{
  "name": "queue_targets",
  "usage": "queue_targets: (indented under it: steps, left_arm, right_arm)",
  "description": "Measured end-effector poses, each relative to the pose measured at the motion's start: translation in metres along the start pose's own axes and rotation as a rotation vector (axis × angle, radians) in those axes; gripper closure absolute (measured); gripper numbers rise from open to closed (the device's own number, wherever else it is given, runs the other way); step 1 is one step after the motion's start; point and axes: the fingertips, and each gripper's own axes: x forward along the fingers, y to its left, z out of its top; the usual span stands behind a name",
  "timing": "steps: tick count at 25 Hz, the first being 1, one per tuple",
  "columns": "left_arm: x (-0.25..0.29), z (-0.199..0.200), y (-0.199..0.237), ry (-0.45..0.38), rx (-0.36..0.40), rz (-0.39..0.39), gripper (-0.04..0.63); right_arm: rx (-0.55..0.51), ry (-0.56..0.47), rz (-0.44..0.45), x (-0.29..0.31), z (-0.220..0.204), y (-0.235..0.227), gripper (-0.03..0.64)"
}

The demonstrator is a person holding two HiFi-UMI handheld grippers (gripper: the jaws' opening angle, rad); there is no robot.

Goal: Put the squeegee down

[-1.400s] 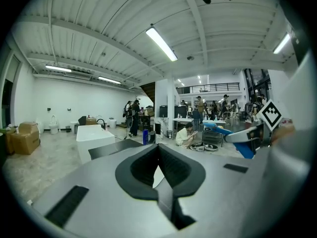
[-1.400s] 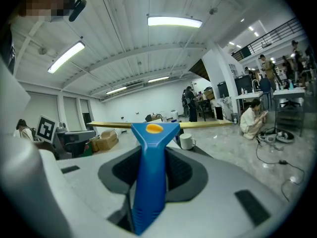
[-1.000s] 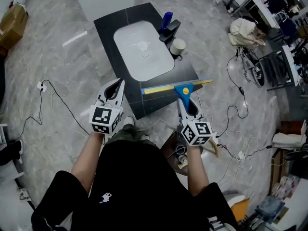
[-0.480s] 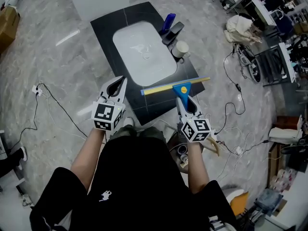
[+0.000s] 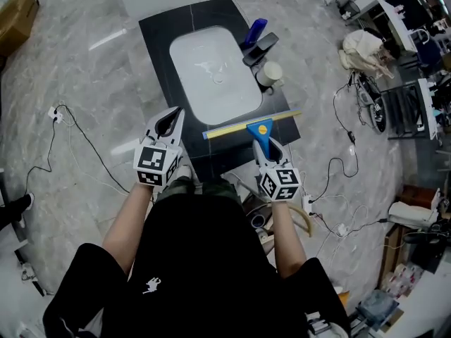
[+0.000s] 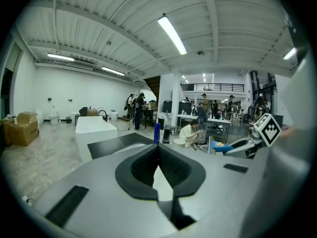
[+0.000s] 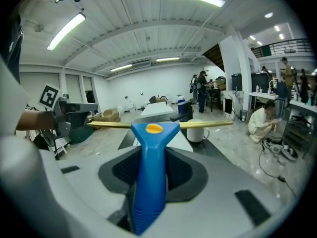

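Marble floor (image 5: 84,76) all around, with a black tabletop (image 5: 158,30) in the middle holding a white sink basin (image 5: 211,69). At about 7 o'clock from the basin sits the left gripper (image 5: 173,120). Its fingers are pinched together at the tips with nothing in them, so it's just along for the ride. Over at 5 o'clock, the right gripper (image 5: 266,146) has its fingers clamped on the blue handle of the squeegee (image 5: 259,129). The yellow blade runs crosswise over the tabletop's near edge. Whether it's touching the top or just above it is hard to call. A white mug (image 5: 270,72) stands at 3 o'clock from the basin.

Looks like the set-down step is in progress. The next move probably means lowering until the squeegee rests flat, then opening the fingers and backing off toward 6 o'clock without dragging it.
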Motion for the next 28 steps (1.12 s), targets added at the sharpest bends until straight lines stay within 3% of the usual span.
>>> queue_targets:
  steps: [9, 28]
  left_arm:
    - [0.007, -0.016, -0.017, 0.048, -0.025, 0.089, 0.592]
    - [0.035, -0.047, -0.029, 0.125, -0.023, 0.141, 0.592]
  right_arm:
    - [-0.050, 0.083, 0.050, 0.031, -0.025, -0.023, 0.483]
    - [-0.070, 0.219, 0.078, 0.088, -0.078, -0.028, 0.483]
